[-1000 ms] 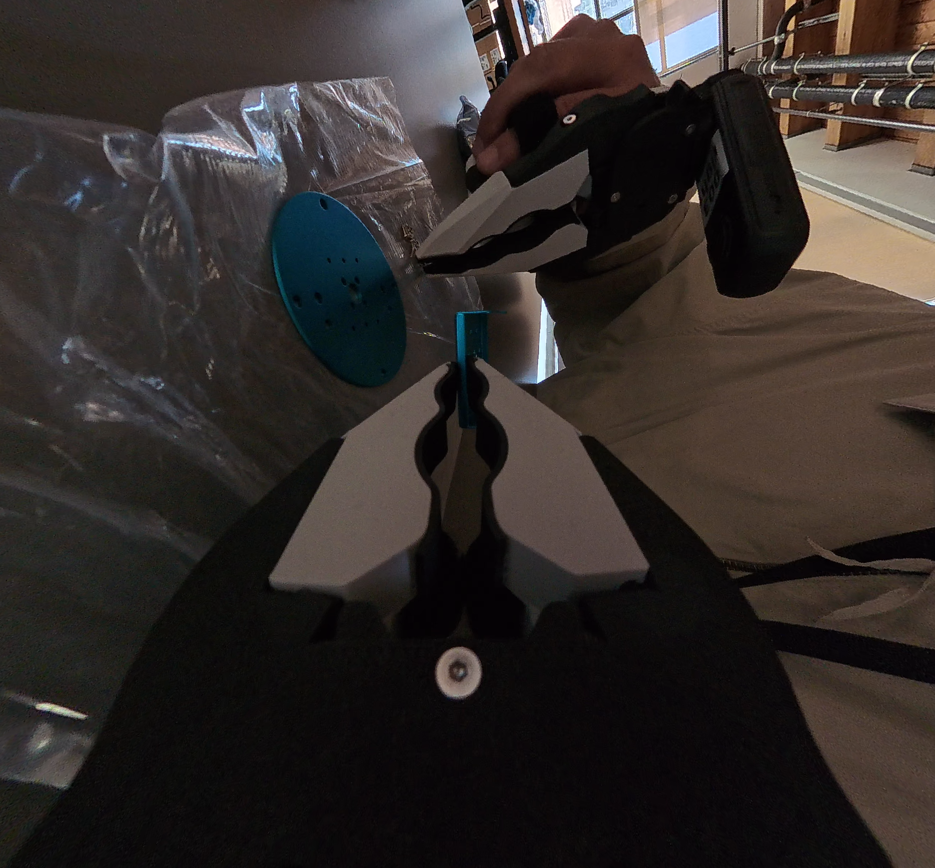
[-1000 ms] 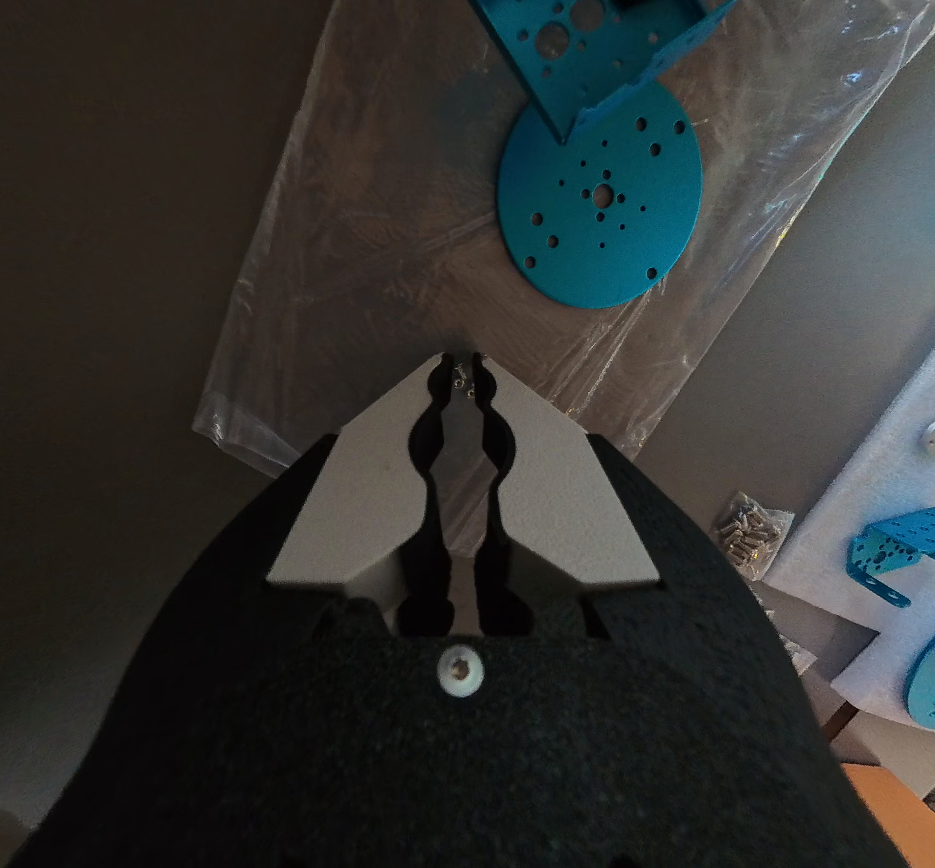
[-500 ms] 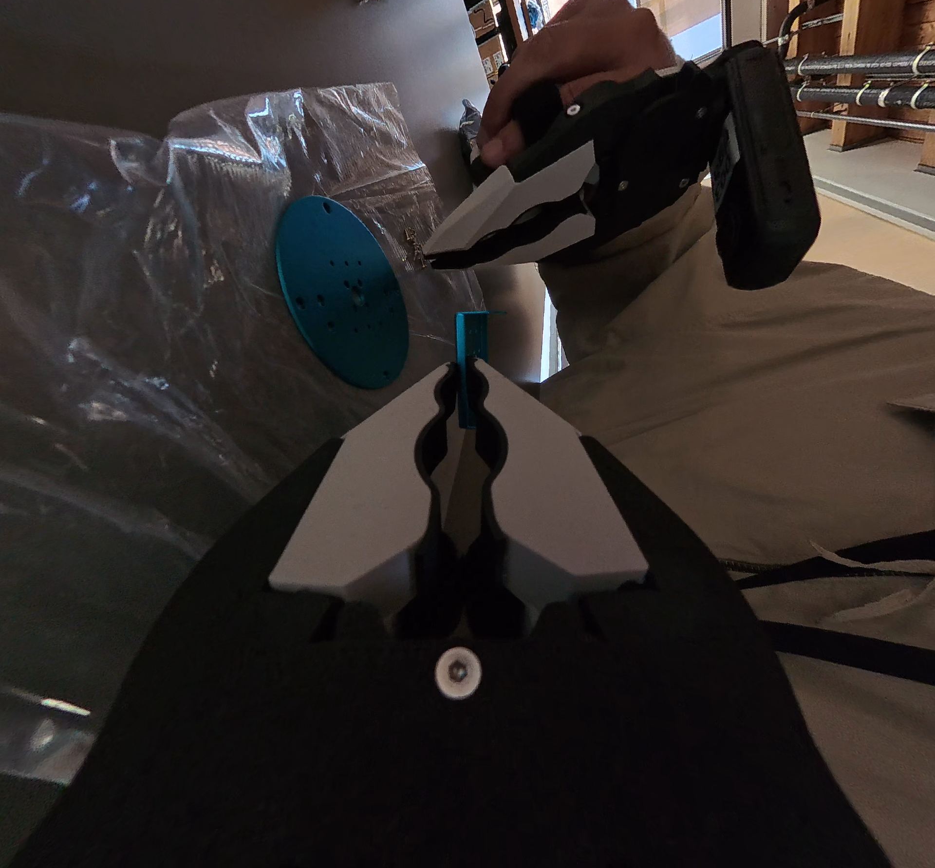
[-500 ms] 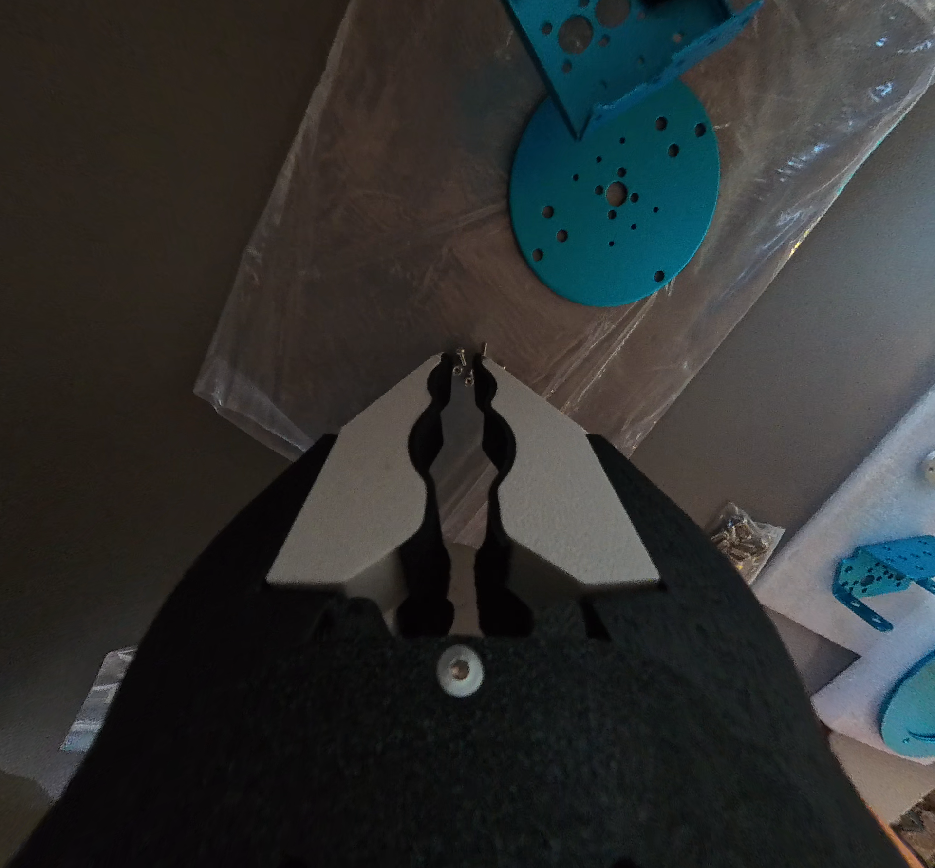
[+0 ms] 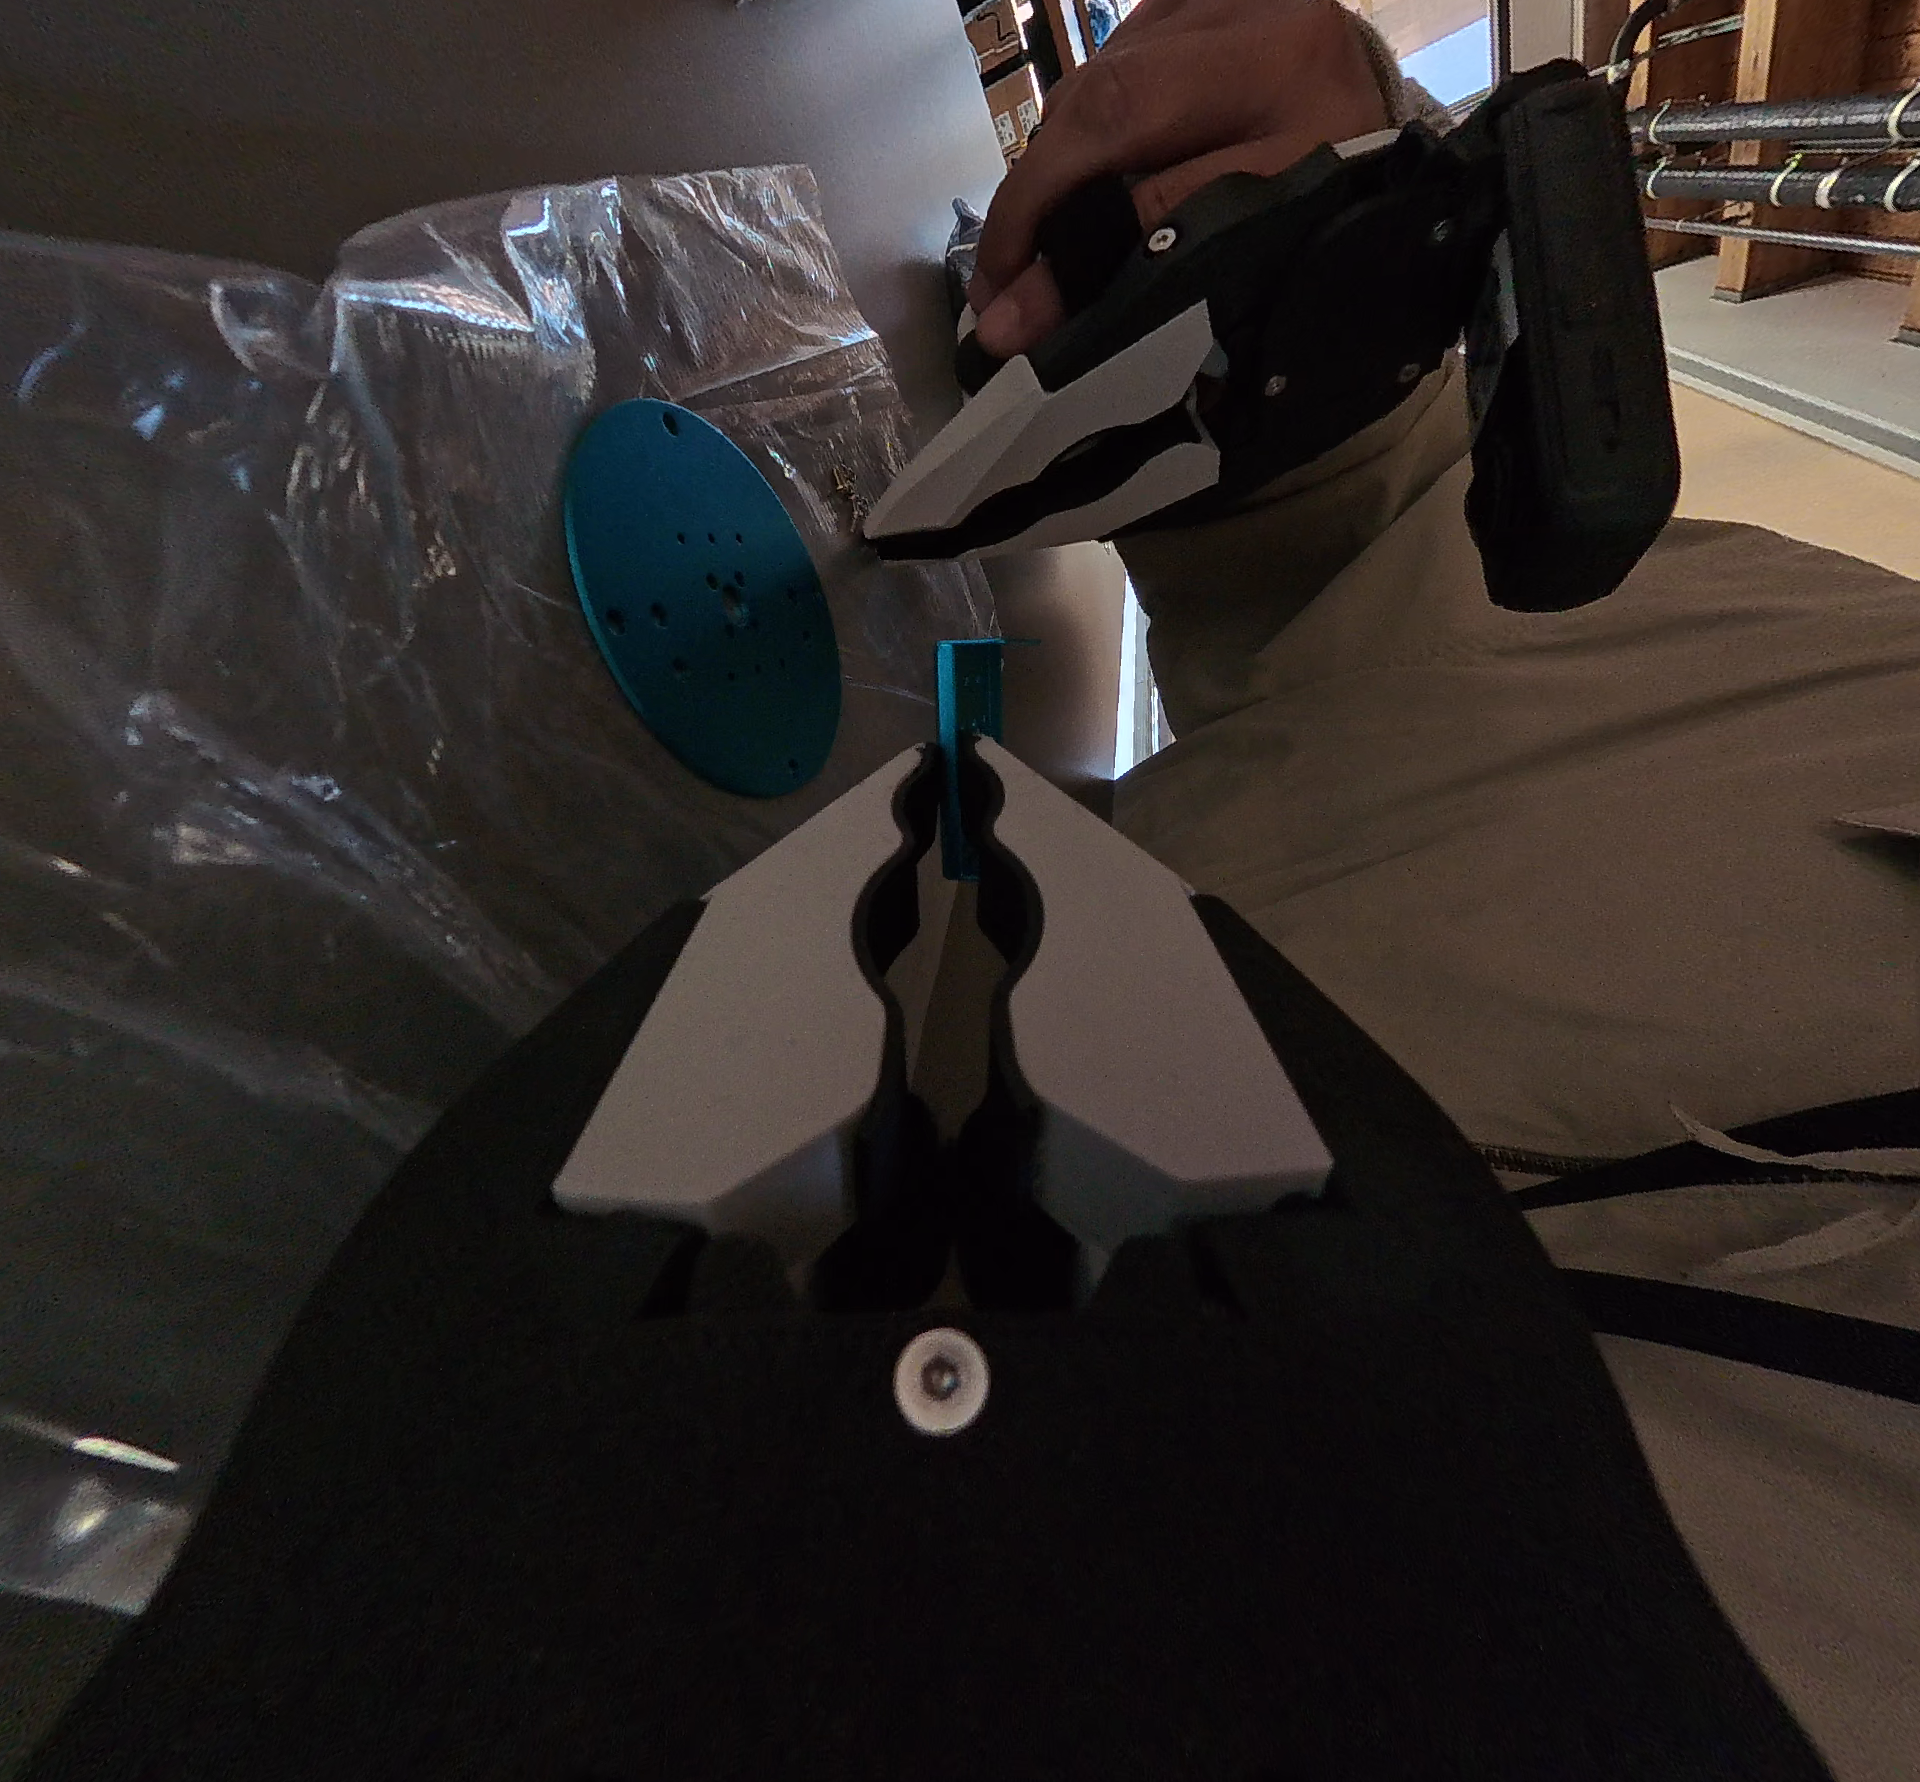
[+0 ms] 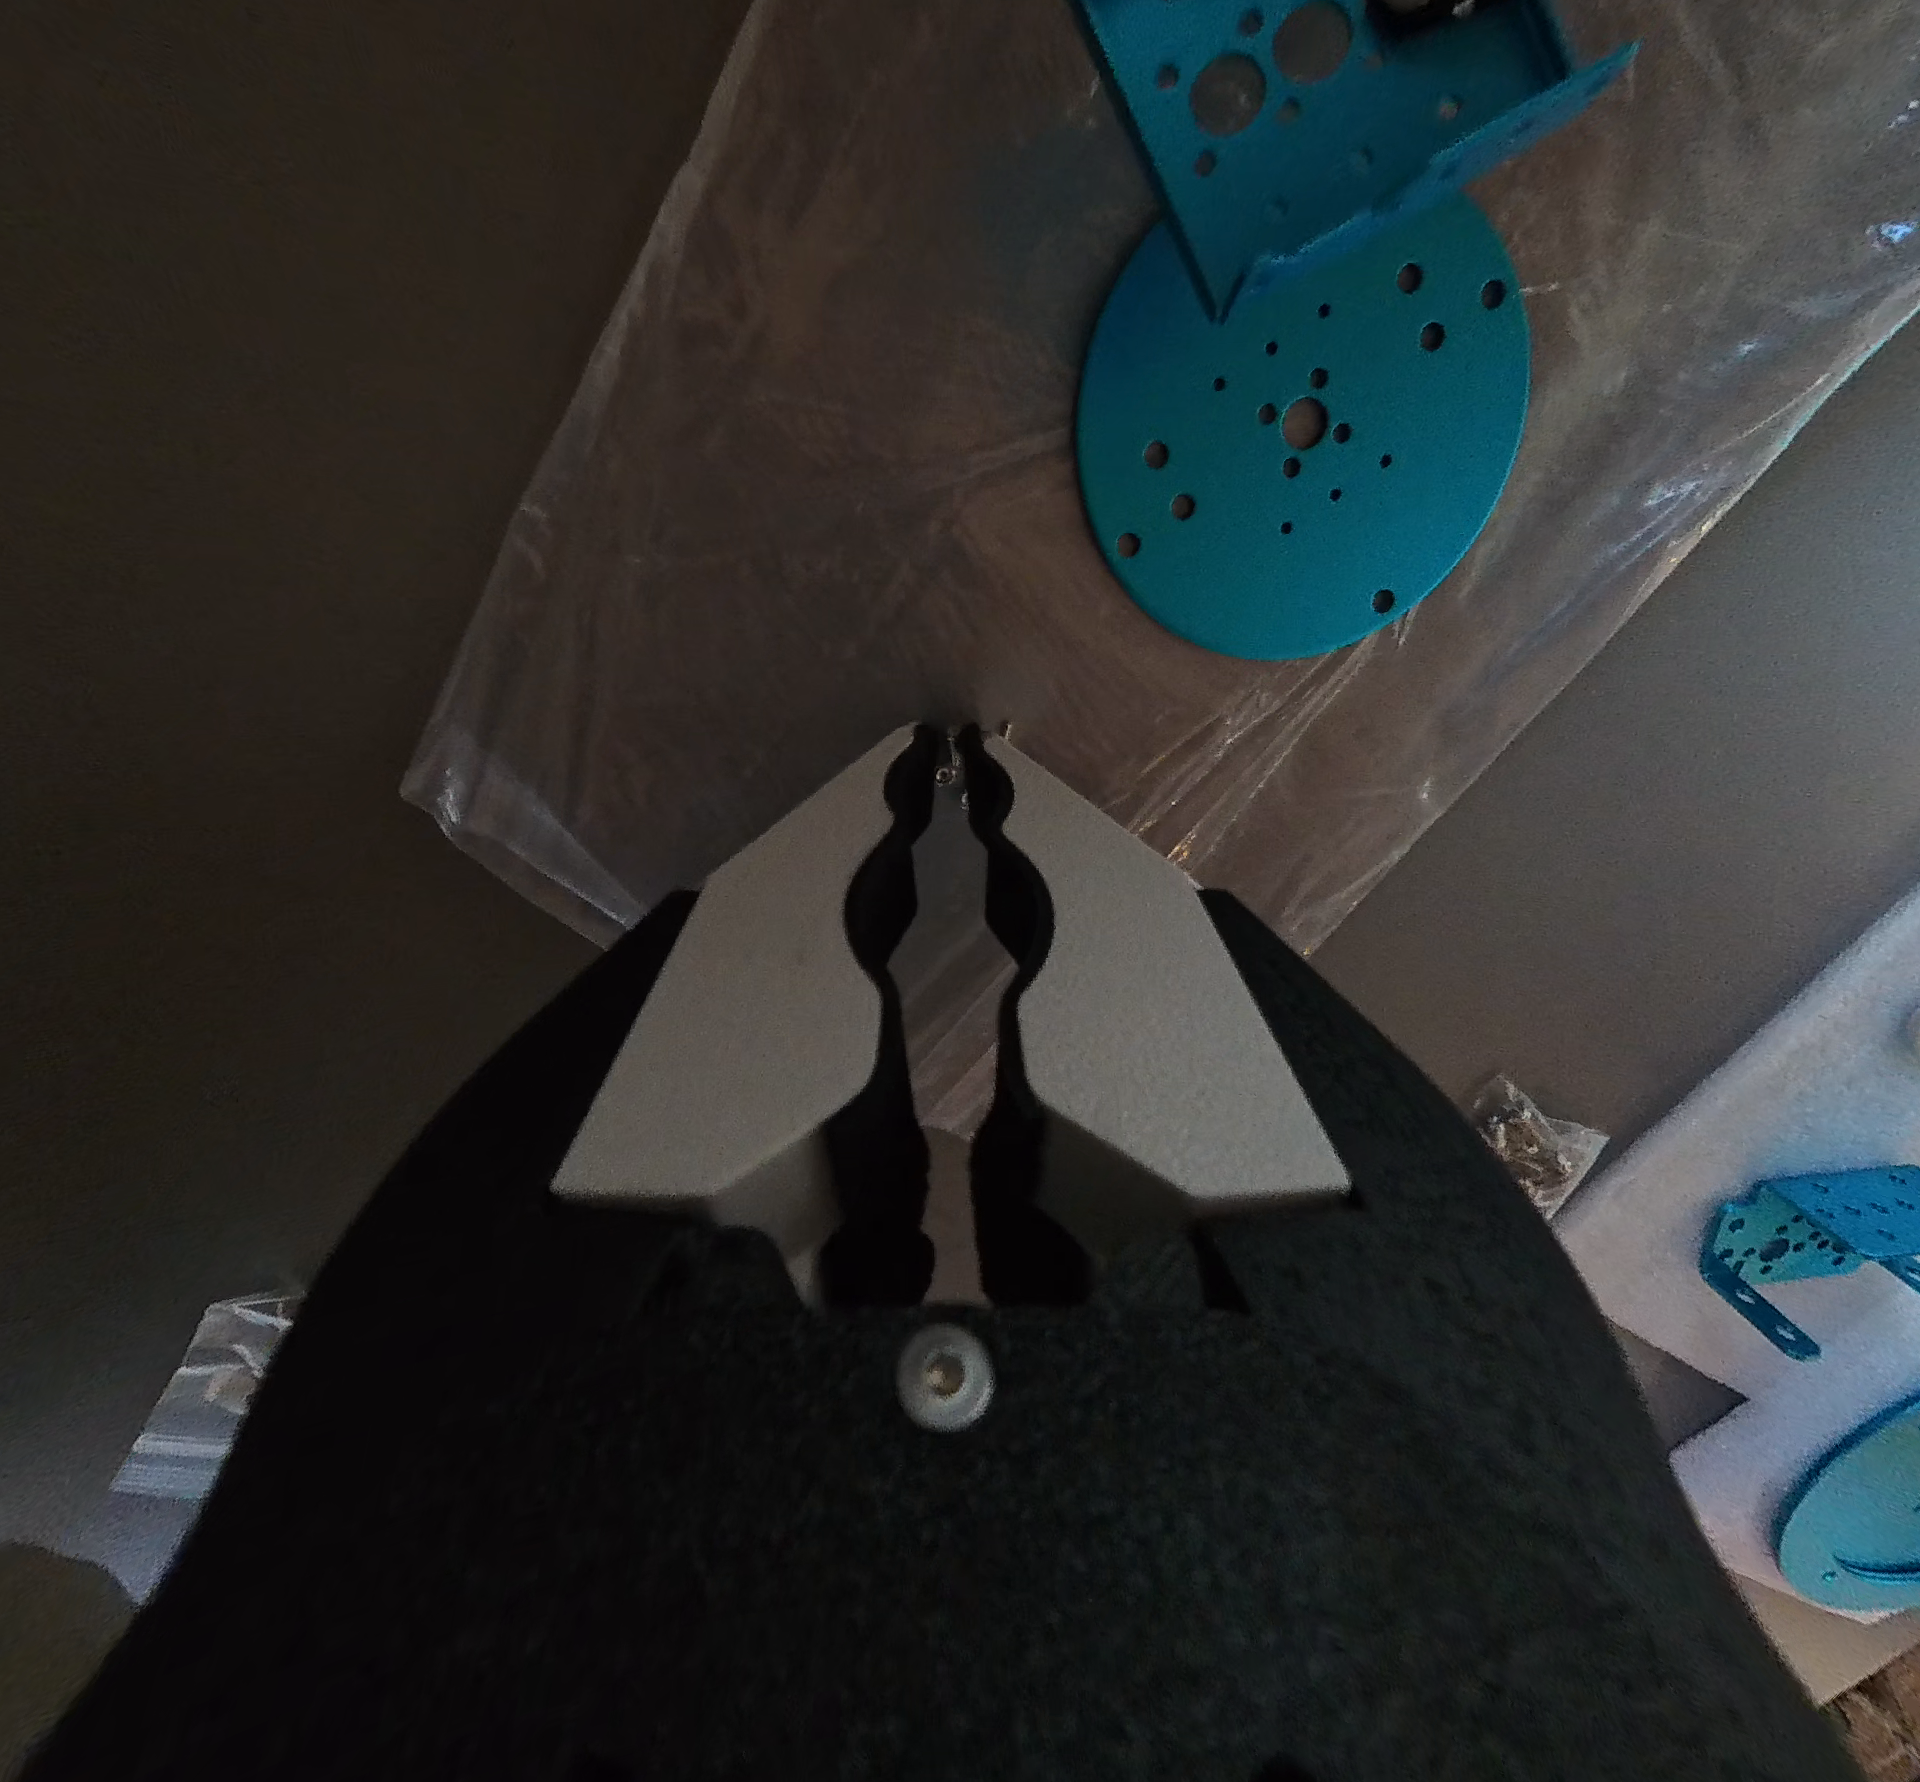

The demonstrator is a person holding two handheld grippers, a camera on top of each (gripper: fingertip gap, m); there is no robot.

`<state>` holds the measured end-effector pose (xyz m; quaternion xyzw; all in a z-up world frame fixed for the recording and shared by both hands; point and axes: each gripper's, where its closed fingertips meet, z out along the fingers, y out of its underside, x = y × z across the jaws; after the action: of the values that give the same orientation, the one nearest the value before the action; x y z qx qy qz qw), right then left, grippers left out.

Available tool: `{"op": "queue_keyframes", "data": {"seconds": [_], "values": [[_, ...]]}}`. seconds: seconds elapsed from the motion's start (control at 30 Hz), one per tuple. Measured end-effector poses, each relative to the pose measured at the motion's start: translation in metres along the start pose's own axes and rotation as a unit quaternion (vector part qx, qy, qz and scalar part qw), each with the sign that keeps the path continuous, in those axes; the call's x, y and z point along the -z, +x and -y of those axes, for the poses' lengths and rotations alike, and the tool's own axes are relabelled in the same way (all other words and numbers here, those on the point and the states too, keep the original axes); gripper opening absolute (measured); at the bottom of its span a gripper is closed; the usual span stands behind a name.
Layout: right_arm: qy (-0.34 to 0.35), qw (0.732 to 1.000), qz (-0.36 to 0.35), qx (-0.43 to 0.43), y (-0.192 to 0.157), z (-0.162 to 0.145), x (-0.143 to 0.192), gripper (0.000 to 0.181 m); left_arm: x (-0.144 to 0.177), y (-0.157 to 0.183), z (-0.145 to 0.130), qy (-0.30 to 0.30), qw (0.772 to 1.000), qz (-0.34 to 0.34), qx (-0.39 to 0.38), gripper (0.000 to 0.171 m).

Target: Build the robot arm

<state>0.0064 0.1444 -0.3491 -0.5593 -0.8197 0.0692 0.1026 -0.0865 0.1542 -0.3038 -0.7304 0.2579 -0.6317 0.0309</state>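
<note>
- Gripping a blue perforated bracket (image 5: 966, 766) edge-on, my left gripper (image 5: 948, 756) has its jaws closed on the thin metal; the bracket sticks up past my tips at the centre of the left wrist view.
- In the right wrist view that same bracket (image 6: 1247, 70) sits at the upper right of the frame, its folded walls full of round holes, with my left fingers reaching in from the top edge.
- Just below the bracket there, a blue round plate (image 6: 1299, 444) with many small holes lies flat on a clear plastic sheet (image 6: 831, 382); the bracket's lower corner overlaps the plate's upper rim in the picture.
- My right gripper (image 6: 948, 745) has its jaws nearly together, only a narrow gap between the tips, and a few tiny silver screws (image 6: 951, 766) show in that gap on the plastic sheet. I cannot tell whether I am pinching one.
- From the left wrist view my right gripper (image 5: 883, 537) comes in from the upper right, held by a hand (image 5: 1174, 101), tips down at the sheet just right of the round plate (image 5: 701, 610).
- At the lower right of the right wrist view, another blue bracket (image 6: 1808, 1244) rests on white foam (image 6: 1714, 1161), with a small bag of screws (image 6: 1527, 1140) just left of it.
- Everything sits on a dark grey table (image 6: 260, 278).
</note>
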Motion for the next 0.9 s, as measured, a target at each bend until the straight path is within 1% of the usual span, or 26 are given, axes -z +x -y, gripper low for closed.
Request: {"op": "queue_keyframes", "data": {"seconds": [0.3, 0.43, 0.5, 0.53, 0.6, 0.67, 0.73, 0.77, 0.83, 0.9], "values": [[-0.004, 1.000, 0.005, 0.005, -0.001, 0.001, 0.000, 0.002, 0.000, 0.000, 0.000, 0.000, 1.000, 0.001, 0.000, 0.001], [0.007, 1.000, 0.005, -0.008, -0.002, 0.001, 0.000, 0.002, 0.001, 0.000, 0.001, 0.005, 1.000, 0.001, 0.002, 0.001], [0.031, 0.999, 0.000, -0.030, 0.000, 0.005, 0.002, 0.001, 0.001, 0.000, 0.002, 0.007, 1.000, -0.004, 0.006, 0.001], [0.055, 0.998, -0.004, -0.043, 0.000, 0.010, 0.005, 0.001, 0.002, 0.001, 0.003, 0.009, 1.000, -0.007, 0.009, 0.001], [0.132, 0.986, -0.040, -0.090, 0.013, 0.028, 0.018, 0.001, 0.003, 0.003, 0.005, 0.017, 1.000, -0.018, 0.019, 0.002], [0.228, 0.958, -0.065, -0.159, 0.023, 0.050, 0.035, 0.001, 0.005, 0.004, 0.009, 0.030, 0.999, -0.029, 0.031, 0.002], [0.310, 0.917, -0.117, -0.221, 0.037, 0.063, 0.051, 0.001, 0.008, 0.004, 0.013, 0.042, 0.998, -0.035, 0.040, 0.001], [0.355, 0.890, -0.141, -0.249, 0.042, 0.070, 0.061, 0.001, 0.009, 0.004, 0.015, 0.047, 0.997, -0.038, 0.043, 0.001], [0.434, 0.822, -0.194, -0.313, 0.054, 0.078, 0.076, 0.001, 0.011, 0.004, 0.019, 0.060, 0.996, -0.043, 0.050, 0.001], [0.484, 0.762, -0.222, -0.368, 0.057, 0.086, 0.081, 0.001, 0.013, 0.004, 0.023, 0.076, 0.994, -0.050, 0.060, 0.001]]}}
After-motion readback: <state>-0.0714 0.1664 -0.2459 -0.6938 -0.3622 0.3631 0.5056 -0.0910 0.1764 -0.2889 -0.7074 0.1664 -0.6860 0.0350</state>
